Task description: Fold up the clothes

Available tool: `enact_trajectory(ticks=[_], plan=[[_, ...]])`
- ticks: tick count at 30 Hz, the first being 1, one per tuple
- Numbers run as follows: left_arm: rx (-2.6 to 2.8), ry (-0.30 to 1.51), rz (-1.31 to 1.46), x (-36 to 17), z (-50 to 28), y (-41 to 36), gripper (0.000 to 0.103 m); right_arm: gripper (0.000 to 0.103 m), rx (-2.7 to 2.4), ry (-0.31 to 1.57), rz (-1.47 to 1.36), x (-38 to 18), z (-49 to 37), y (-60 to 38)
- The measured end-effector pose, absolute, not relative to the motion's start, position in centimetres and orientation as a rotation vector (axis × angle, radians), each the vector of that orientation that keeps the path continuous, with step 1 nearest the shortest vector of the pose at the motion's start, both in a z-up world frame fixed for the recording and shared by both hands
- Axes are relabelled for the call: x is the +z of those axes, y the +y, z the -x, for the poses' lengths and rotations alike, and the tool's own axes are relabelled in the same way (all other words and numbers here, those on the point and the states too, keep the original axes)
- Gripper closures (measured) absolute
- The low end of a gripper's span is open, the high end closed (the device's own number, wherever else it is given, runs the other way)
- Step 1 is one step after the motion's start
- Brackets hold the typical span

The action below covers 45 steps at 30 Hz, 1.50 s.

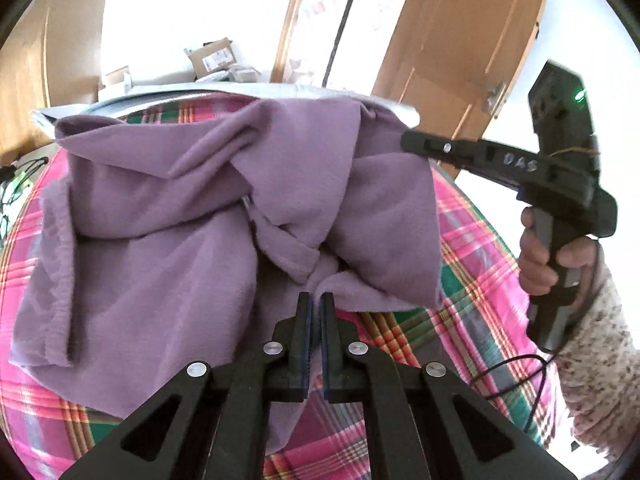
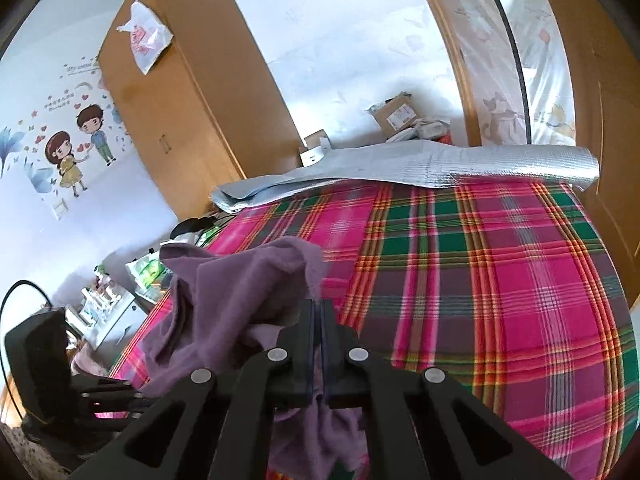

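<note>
A crumpled purple garment (image 1: 160, 240) lies on a pink and green plaid bed cover (image 1: 480, 260). In the left wrist view my left gripper (image 1: 316, 300) is shut on a fold of its near edge. My right gripper (image 1: 408, 142) reaches in from the right, held by a hand (image 1: 552, 256), and pinches the cloth's far right corner. The right wrist view shows the right gripper (image 2: 320, 308) shut on a raised bunch of the purple garment (image 2: 240, 280), which hangs down beneath the fingers. The left gripper's black body (image 2: 40, 360) is at the lower left there.
A silver foil mat (image 2: 440, 164) lies along the bed's far edge. Behind it are cardboard boxes (image 2: 396, 116) and a wooden wardrobe (image 2: 192, 100). A wooden door (image 1: 460, 40) stands at the right. A thin black cable (image 1: 520, 368) trails under the hand. Bare plaid cover (image 2: 480, 280) stretches right.
</note>
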State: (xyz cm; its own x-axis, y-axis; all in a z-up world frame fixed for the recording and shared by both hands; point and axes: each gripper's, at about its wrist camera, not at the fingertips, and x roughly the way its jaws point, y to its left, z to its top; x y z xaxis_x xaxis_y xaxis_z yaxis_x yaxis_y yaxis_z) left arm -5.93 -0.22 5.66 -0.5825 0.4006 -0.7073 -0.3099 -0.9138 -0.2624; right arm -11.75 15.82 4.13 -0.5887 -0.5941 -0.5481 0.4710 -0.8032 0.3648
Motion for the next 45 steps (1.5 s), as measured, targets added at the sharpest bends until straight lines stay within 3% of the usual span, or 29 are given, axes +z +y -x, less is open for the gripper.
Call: enact_trajectory(ticks=[18,22,34,39,41,42,45], plan=[[2.463,-0.204,1.169,4.9,6.0,-0.8,0.099,0.098,-2.381,-0.293,-1.03,1.5,15.1,17.0],[2.451,-0.218,1.157,4.9,5.9,-0.7,0.099,0.09,-2.408,-0.286,-0.991,2.9,12.6,17.7],[2.423,-0.258,1.145,4.7,5.3,-0.8,0.099,0.083,-2.282,-0.251,-1.041,1.8,3.8,16.1],[2.42,-0.263,1.144,4.7,5.0,-0.7,0.099,0.083,-2.263,-0.232,-1.078,0.9,3.7,14.9],[2.418,-0.264,1.146,4.7,5.0,-0.8,0.099,0.09,-2.254,-0.237,-1.067,0.9,3.9,14.7],[2.418,-0.265,1.147,4.7,5.0,-0.9,0.099,0.098,-2.259,-0.227,-1.062,1.0,3.9,14.6],[2.416,-0.265,1.146,4.6,5.1,-1.0,0.099,0.098,-2.274,-0.194,-1.035,1.6,4.1,14.4]])
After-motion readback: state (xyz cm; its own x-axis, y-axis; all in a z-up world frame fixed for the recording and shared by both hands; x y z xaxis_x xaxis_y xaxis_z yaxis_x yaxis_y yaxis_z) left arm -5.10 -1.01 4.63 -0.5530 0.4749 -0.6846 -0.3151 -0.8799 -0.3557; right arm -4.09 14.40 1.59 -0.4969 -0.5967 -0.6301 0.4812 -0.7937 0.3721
